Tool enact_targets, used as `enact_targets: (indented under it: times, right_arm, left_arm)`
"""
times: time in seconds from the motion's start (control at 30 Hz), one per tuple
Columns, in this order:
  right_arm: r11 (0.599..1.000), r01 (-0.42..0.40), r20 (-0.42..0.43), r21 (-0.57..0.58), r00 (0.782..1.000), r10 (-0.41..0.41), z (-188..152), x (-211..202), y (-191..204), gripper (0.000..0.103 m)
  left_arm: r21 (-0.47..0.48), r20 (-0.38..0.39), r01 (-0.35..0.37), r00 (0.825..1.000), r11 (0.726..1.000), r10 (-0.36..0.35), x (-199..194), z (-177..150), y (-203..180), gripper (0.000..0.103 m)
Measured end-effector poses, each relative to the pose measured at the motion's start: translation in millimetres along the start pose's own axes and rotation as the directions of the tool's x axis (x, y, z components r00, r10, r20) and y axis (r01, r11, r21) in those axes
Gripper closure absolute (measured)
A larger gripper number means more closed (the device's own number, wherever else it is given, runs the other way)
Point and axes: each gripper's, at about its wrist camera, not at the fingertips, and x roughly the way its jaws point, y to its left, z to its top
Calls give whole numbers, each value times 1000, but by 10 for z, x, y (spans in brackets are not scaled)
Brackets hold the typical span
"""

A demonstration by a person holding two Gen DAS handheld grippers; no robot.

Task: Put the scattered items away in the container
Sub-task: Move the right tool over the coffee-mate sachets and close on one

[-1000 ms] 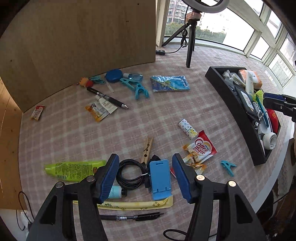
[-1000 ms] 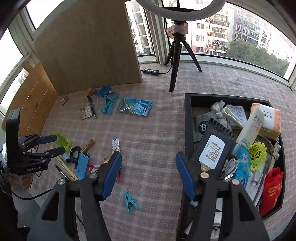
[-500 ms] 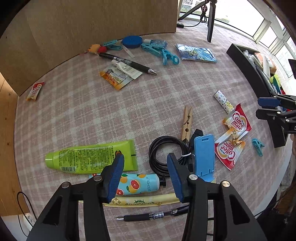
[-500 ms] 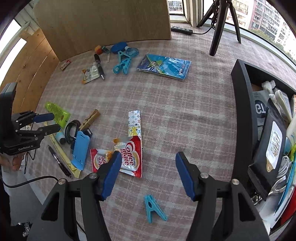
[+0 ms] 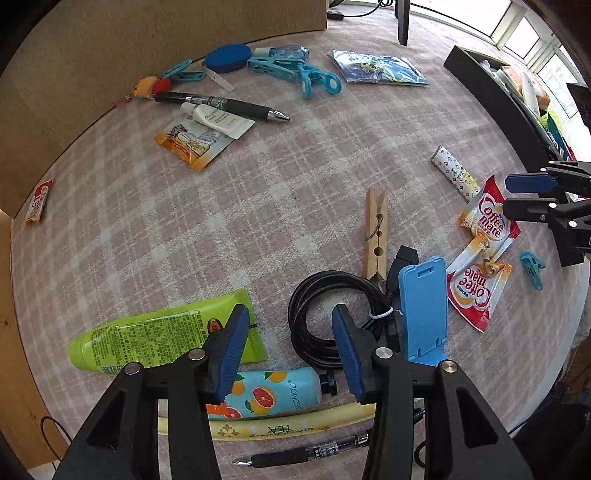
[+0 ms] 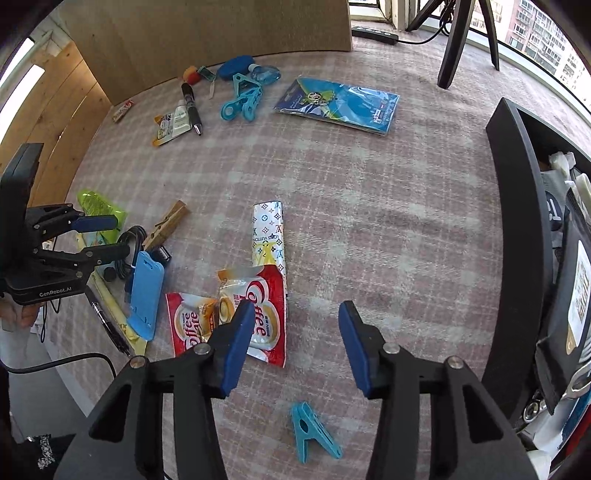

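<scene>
My left gripper points down, open, low over the pink checked cloth. The green tube lies under its left finger, the black cable coil under its right, and the fruit-print bottle just behind the tips. Nothing is pressed. My right gripper is open with its jaws closing over bare cloth. Its left finger overlaps the Coffee mate sachets. A teal clip lies below, between its arms. The black container, holding several items, stands at the right.
A blue phone stand, a wooden clothespin, a tea stick and a pen lie near the left gripper. A patterned sachet sits beyond the sachets. Pens, blue clips and a blue packet lie by the wooden panel.
Both grippers have sunk toward the cloth and their jaws have narrowed. The right one swung from above the container's edge to over the Coffee mate sachets.
</scene>
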Motion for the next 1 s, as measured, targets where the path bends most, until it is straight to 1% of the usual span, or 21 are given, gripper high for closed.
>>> enact_targets:
  times: [0.07,0.13,0.17,0.2,0.3,0.33,0.37,0.4,0.43,0.47,0.5,0.57,0.63,0.77,0.87,0.9,1.0]
  right_arm:
    - [1000,-4,-7,-3,1000,4,8,29,6,61]
    - [1000,-12,-13,-5,1000,12,12,53,17,61]
    - [1000,-10,-16,-9,1000,10,12,67,26,61]
    - [1000,-7,-20,-12,1000,7,11,82,34,61]
    - [1000,-9,-32,-5,999,9,-1,127,42,61]
    - [1000,-11,-33,-5,999,11,-10,136,48,64]
    - [1000,-9,-24,-7,1000,9,-21,130,58,74]
    - [1000,-24,-23,-5,999,24,-28,122,66,80]
    - [999,-39,-24,4,999,39,-34,114,80,84]
    - [999,-37,-19,8,999,37,-37,106,102,88]
    - [999,-35,-14,9,999,35,-39,86,104,89]
    - [999,-49,-4,24,999,49,-33,30,116,98]
    - [997,-68,11,37,998,67,19,-44,125,100]
    - [996,-80,44,41,996,78,67,-210,121,102]
    - [995,-89,63,46,994,86,-1,-338,109,102]
    - [995,-88,71,49,994,84,-9,-378,93,102]
    - [992,-97,108,80,990,88,-60,-497,-27,102]
  left_arm:
    - [14,1,-8,1000,1000,7,28,36,-49,60]
    - [29,4,-21,1000,999,21,55,57,-114,61]
    - [39,14,-27,1000,999,26,48,61,-151,67]
    - [46,20,-17,1000,999,16,39,62,-187,78]
    - [58,47,-44,998,997,41,27,47,-282,92]
    - [58,53,-46,998,997,43,26,37,-305,93]
    - [51,60,-49,997,997,46,23,29,-313,93]
    - [38,65,-45,997,998,42,21,22,-306,94]
    - [24,69,-37,997,999,35,17,14,-293,94]
    - [11,71,-29,997,1000,29,12,6,-279,94]
    - [-1,72,-24,997,1000,24,4,-5,-264,94]
    - [-22,81,-17,997,1000,18,-36,-34,-240,94]
    - [-33,95,-14,995,999,17,-98,-66,-225,95]
    - [-56,124,-17,992,998,24,-244,-100,-182,95]
    - [-78,147,-15,989,997,26,-364,-121,-173,95]
    - [-83,157,-16,987,996,29,-424,-229,-109,95]
    - [-79,193,-9,981,997,24,-620,-232,-139,95]
